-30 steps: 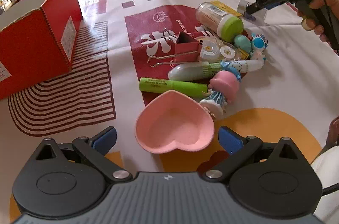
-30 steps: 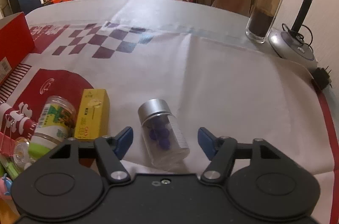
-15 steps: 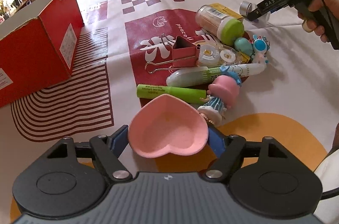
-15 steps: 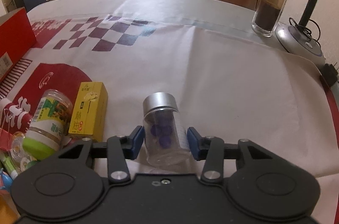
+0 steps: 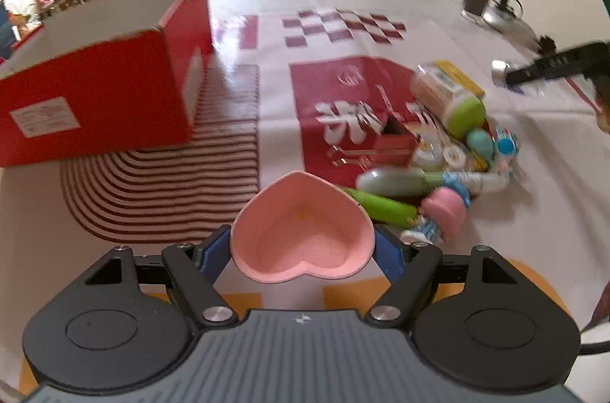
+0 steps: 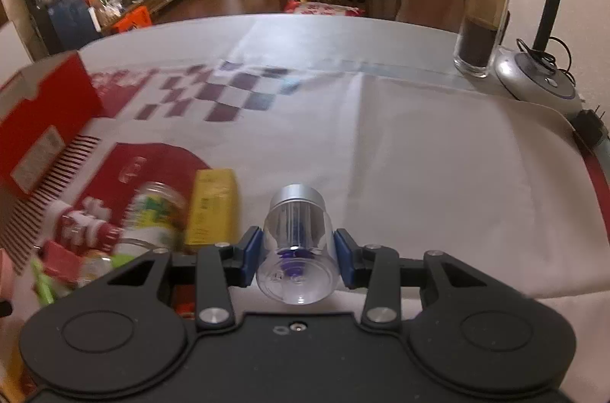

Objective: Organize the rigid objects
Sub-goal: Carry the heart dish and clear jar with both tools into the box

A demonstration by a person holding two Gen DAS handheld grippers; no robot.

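My left gripper (image 5: 301,250) is shut on a pink heart-shaped dish (image 5: 301,235) and holds it above the table. My right gripper (image 6: 297,256) is shut on a clear jar with a silver lid (image 6: 296,239) that has purple bits inside, lifted off the cloth. An open red cardboard box (image 5: 103,75) stands at the left; it also shows in the right wrist view (image 6: 42,113). A pile of small objects lies right of centre: a green-capped jar (image 5: 450,98), a green marker (image 5: 385,206), a red binder clip (image 5: 389,143), a pink-hatted figurine (image 5: 438,212).
A yellow box (image 6: 211,204) and the green-capped jar (image 6: 152,216) lie left of my right gripper. A glass jar with dark contents (image 6: 482,21) and a lamp base (image 6: 537,79) stand at the far right. Chairs stand behind the table.
Both grippers have lifted their objects off the table. The left one has swung left toward the red box with the pink dish. The right one has tilted the jar up.
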